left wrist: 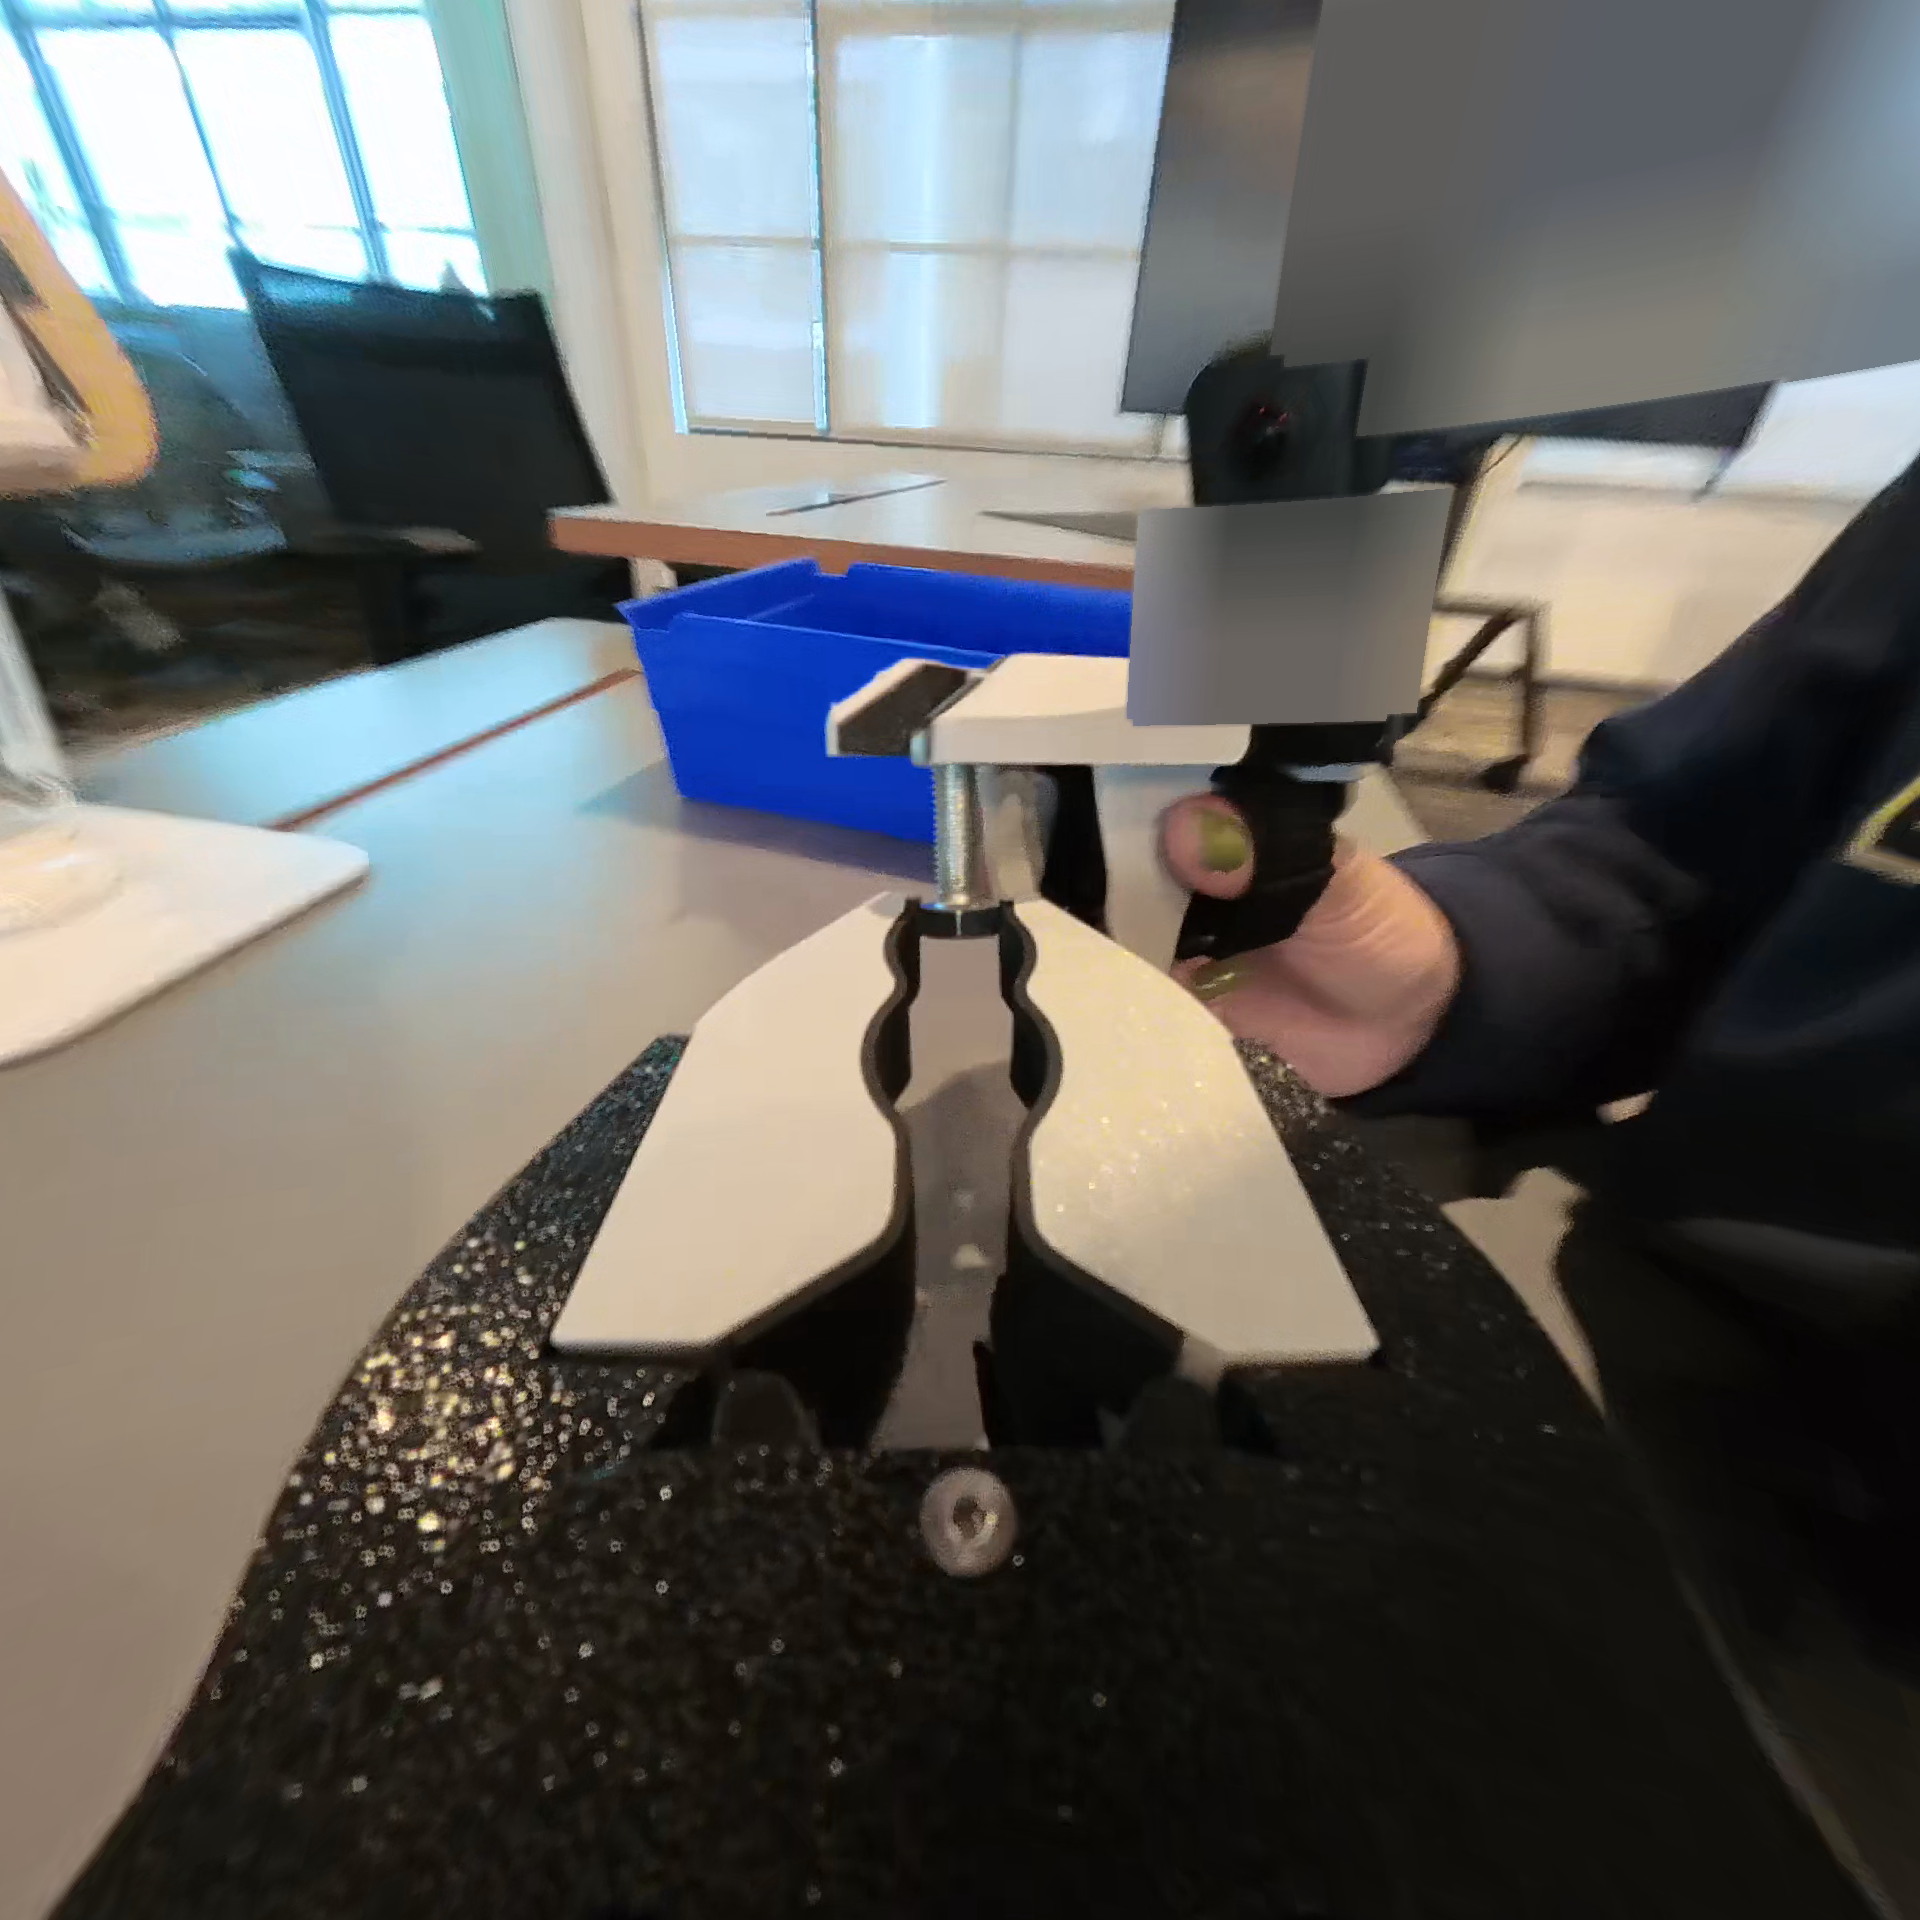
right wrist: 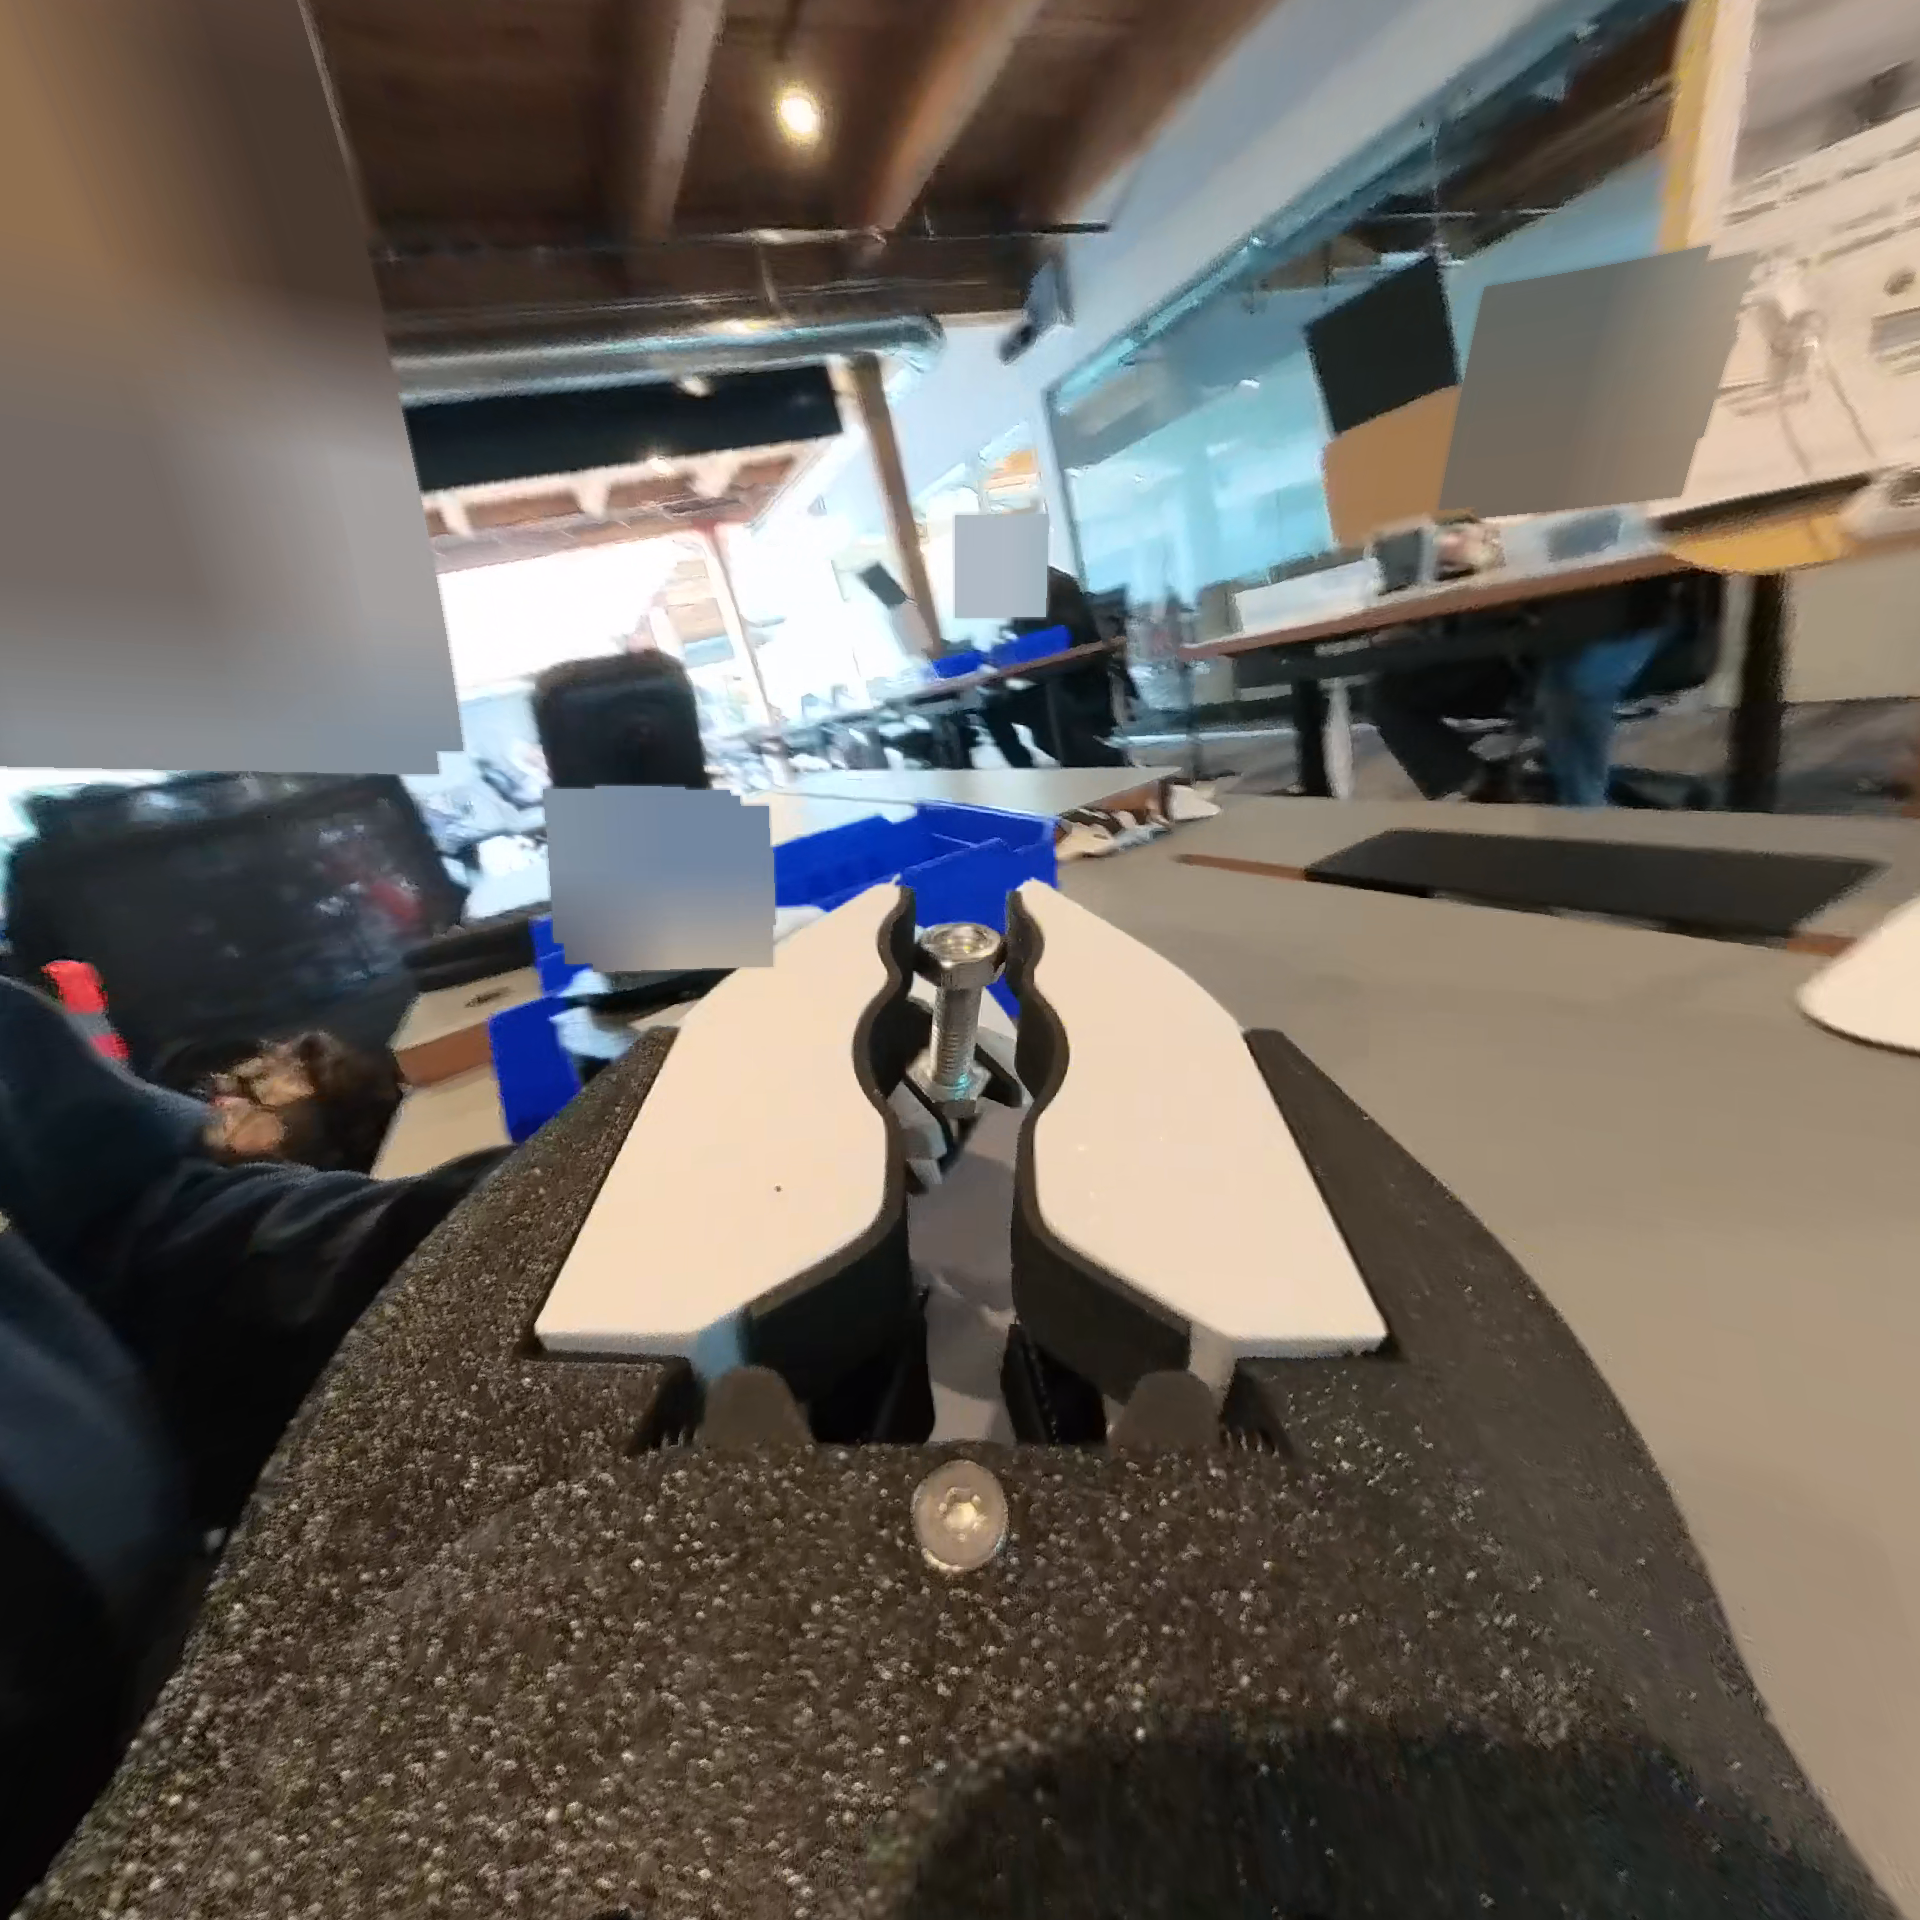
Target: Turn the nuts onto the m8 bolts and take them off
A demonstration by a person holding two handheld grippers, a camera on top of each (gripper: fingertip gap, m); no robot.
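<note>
Your left hand-held gripper [left wrist: 956, 920] is pinching the nut [left wrist: 957, 922] right at its fingertips, both dark pads against the nut's sides. The bolt [left wrist: 957, 842] stands upright straight above that nut, threaded end down into it.

Your right hand-held gripper [right wrist: 960, 951] is clamped on the bolt's hex head [right wrist: 959, 954], pads pressed on opposite sides of the head, at the tip notch. From that side, the shank [right wrist: 951, 1023] runs back toward you between the fingers, with the nut [right wrist: 954, 1086] at its far end and the left gripper's tips just under it. In the left wrist view the right gripper comes in level from the right, above the left fingertips, with the head hidden in its pads; your hand [left wrist: 1309, 966] is on its black grip, dark sleeve behind.

Both grippers are up off the grey bench [left wrist: 416, 987]. A blue bin [left wrist: 769, 707] sits on the bench just beyond the left fingertips, slightly left. A white base [left wrist: 156, 914] is well off to the left of the left gripper. A black mat [right wrist: 1590, 883] lies ahead and right of the right gripper.
</note>
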